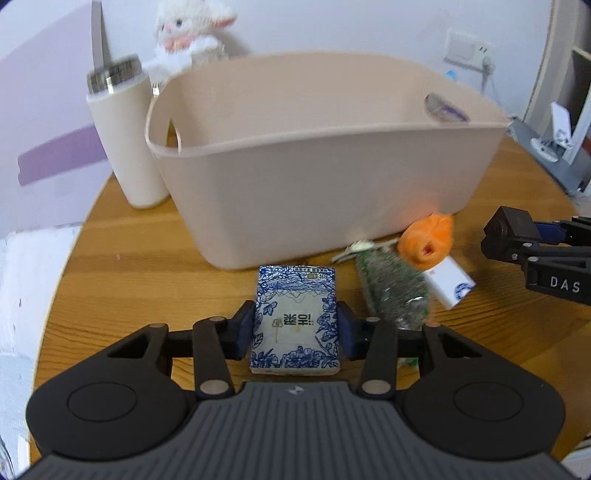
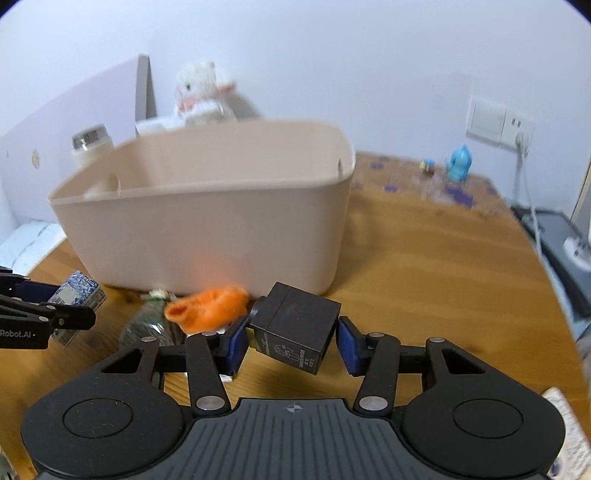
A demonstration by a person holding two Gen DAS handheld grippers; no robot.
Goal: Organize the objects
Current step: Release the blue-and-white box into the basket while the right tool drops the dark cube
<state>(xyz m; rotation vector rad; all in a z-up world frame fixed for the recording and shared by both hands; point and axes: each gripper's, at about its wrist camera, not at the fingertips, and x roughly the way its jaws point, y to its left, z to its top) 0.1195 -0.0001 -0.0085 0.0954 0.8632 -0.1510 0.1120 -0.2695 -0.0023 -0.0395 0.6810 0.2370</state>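
Beige basket [image 1: 295, 184] interior hidden, orange object [image 1: 428, 242] blurred

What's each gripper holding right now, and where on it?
Left gripper clamps the blue-patterned packet across its two long sides. Right gripper has the black box between its pads; grip unclear.

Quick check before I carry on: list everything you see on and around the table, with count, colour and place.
basket: 1, beige, table centre
tumbler: 1, cream with steel lid, left of basket
plush toy: 1, white, behind basket
tissue pack: 1, blue-white floral, in front of basket
orange toy: 1, orange, near basket's front right corner
white box: 1, under orange toy
black box: 1, black
blue figurine: 1, far table edge
left gripper: jaws on tissue pack
right gripper: jaws around black box
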